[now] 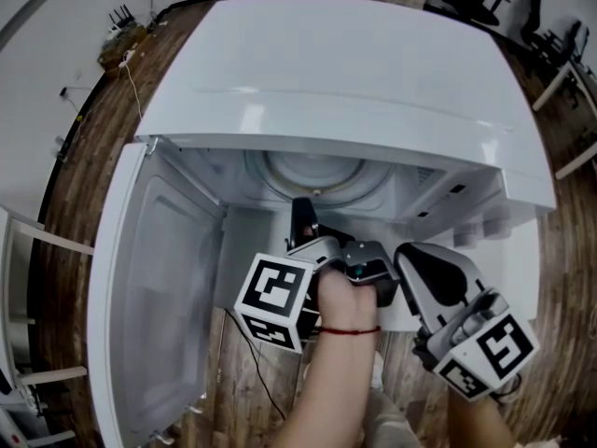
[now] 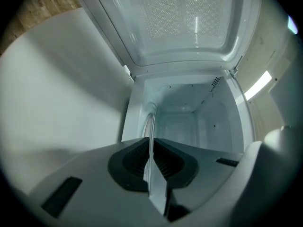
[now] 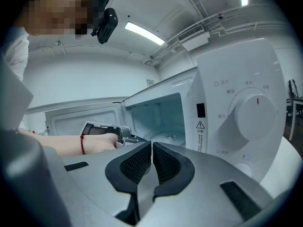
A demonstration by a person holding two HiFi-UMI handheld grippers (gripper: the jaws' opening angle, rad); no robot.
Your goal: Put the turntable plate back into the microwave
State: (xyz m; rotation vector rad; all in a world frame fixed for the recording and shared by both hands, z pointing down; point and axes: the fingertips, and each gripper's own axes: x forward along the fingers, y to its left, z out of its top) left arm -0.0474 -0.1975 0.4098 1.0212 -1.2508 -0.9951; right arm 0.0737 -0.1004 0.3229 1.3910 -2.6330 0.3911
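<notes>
the microwave (image 1: 354, 73) stands open, its door swung left. the glass turntable plate (image 2: 151, 126) reaches into the cavity, its near rim pinched in the left gripper (image 2: 152, 162). it is probably heavy, stiff, slippery and breakable; the rim is the place to hold it. the right gripper (image 3: 151, 161) waits outside, closed on nothing.

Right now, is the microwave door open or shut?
Open. The door is swung wide to the left, exposing the cavity, where the left gripper holds the turntable plate.
</notes>
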